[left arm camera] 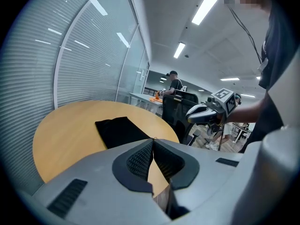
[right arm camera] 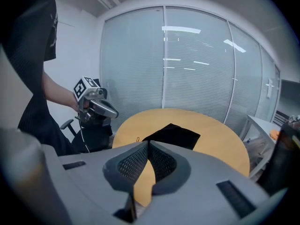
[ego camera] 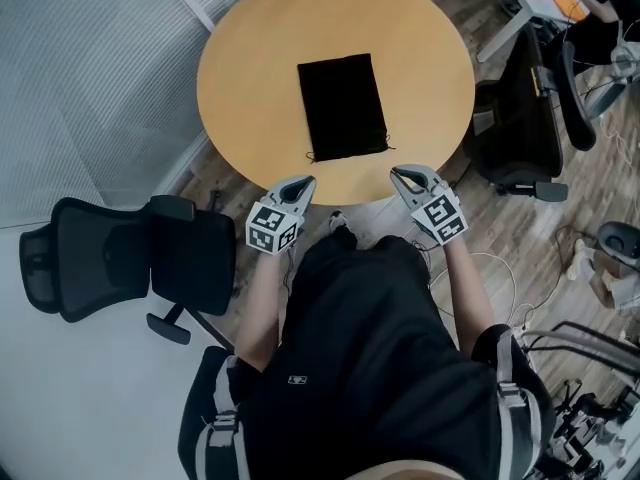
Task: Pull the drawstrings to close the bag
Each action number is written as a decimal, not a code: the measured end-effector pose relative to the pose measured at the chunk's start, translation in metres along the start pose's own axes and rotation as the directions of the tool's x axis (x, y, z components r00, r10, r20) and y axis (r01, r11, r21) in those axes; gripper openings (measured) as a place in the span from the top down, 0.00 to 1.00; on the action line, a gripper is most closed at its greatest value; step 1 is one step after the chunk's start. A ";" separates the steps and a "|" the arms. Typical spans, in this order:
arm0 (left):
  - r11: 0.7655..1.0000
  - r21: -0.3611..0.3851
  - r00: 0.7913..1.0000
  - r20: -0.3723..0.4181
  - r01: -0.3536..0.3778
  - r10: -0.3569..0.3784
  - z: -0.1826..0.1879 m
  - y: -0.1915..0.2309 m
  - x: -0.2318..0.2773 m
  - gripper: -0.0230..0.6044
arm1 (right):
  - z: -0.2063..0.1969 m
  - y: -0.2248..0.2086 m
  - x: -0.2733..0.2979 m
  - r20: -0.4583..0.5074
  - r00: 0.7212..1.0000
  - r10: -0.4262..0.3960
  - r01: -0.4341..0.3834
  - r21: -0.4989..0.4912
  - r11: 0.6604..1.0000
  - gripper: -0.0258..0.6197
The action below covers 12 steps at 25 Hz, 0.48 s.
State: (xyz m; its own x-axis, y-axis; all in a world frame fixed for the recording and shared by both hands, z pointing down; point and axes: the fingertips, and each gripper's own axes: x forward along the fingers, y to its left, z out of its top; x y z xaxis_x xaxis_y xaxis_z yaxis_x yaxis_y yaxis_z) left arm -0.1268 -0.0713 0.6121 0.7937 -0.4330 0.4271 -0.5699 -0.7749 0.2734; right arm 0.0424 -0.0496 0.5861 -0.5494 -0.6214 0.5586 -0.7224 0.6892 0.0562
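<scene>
A flat black drawstring bag (ego camera: 342, 106) lies in the middle of the round wooden table (ego camera: 240, 78); its thin cords stick out at the near corners (ego camera: 312, 156). Both grippers hover at the table's near edge, short of the bag and apart from it. My left gripper (ego camera: 303, 183) is shut with nothing in it, and so is my right gripper (ego camera: 400, 173). In the left gripper view the closed tips (left arm camera: 153, 140) point towards the bag (left arm camera: 121, 131). The right gripper view shows closed tips (right arm camera: 148, 143) before the bag (right arm camera: 176, 136) and a cord loop (right arm camera: 138, 139).
A black office chair (ego camera: 130, 258) stands at the lower left of the table, another black chair (ego camera: 520, 118) at its right. A glass wall with blinds (right arm camera: 197, 69) runs behind the table. A person (left arm camera: 174, 84) stands far off by a desk.
</scene>
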 end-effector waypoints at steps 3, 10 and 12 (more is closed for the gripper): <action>1.000 0.010 1.000 -0.024 0.015 -0.015 -0.004 0.006 0.004 0.94 | -0.001 -0.002 0.007 -0.008 1.000 -0.007 0.007 0.016 1.000 0.86; 1.000 0.005 0.998 -0.060 0.018 -0.018 -0.024 0.025 0.015 0.94 | -0.007 -0.012 0.024 -0.026 0.999 -0.020 0.021 0.029 0.999 0.86; 1.000 0.008 0.997 -0.070 0.014 -0.013 -0.031 0.031 0.020 0.94 | -0.014 -0.017 0.028 -0.034 0.999 -0.021 0.022 0.032 0.999 0.86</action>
State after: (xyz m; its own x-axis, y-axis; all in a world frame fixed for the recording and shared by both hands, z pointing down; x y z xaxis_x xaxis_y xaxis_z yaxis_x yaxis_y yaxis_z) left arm -0.1352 -0.0895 0.6558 0.7843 -0.3899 0.4824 -0.5573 -0.7845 0.2719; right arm 0.0448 -0.0738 0.6121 -0.5197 -0.6225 0.5852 -0.7473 0.6632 0.0420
